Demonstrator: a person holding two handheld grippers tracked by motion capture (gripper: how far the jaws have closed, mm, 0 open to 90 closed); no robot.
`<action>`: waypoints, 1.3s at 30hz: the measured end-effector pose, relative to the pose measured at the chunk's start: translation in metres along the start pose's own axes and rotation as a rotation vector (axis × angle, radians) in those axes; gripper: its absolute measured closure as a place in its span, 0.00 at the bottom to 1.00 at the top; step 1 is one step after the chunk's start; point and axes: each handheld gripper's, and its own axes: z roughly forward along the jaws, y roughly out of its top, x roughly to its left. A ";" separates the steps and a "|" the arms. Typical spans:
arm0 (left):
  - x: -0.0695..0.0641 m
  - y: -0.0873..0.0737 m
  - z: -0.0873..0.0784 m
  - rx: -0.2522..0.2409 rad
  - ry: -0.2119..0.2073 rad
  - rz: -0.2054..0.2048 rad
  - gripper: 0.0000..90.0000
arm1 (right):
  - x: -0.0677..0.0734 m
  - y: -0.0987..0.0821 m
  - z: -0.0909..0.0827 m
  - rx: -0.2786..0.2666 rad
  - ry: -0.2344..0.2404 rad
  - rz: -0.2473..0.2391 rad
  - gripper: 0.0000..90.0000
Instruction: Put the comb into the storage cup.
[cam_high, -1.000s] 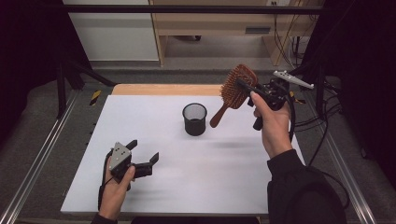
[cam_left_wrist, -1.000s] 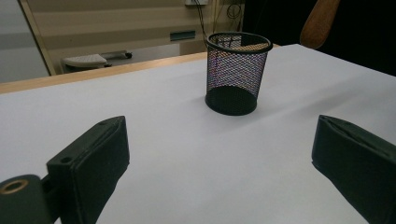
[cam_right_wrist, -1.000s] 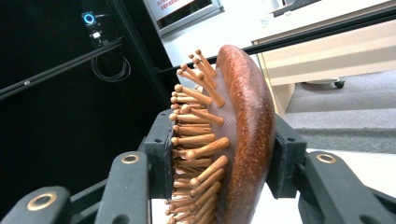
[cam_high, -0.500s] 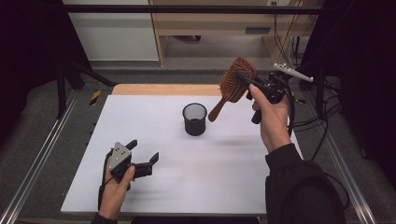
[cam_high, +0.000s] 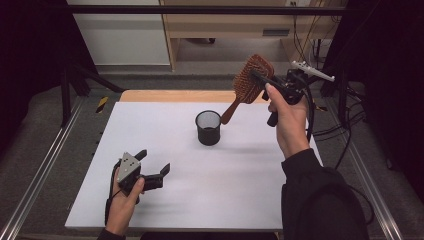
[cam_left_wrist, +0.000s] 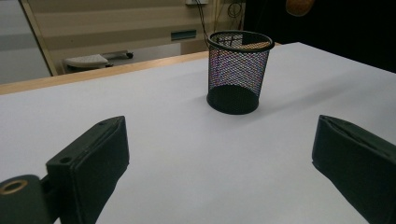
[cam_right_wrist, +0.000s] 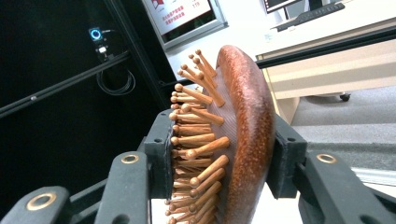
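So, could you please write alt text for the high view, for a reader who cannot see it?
The right gripper holds a wooden hairbrush in the air above a black mesh cup on a white table. The left gripper rests open near the table's front left.

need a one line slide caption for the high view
Right gripper holds a wooden hairbrush by its head above a black mesh cup, while the open left gripper rests on the white table.
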 end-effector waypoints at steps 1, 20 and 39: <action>0.000 0.000 0.000 -0.003 0.000 -0.003 0.04 | 0.000 0.001 0.001 -0.004 0.000 0.001 0.59; 0.000 0.000 0.001 -0.003 -0.004 0.002 0.04 | 0.006 0.002 0.028 -0.020 0.010 0.010 0.58; 0.000 0.000 0.001 -0.003 -0.005 0.008 0.04 | 0.006 -0.007 0.045 -0.007 0.011 0.022 0.58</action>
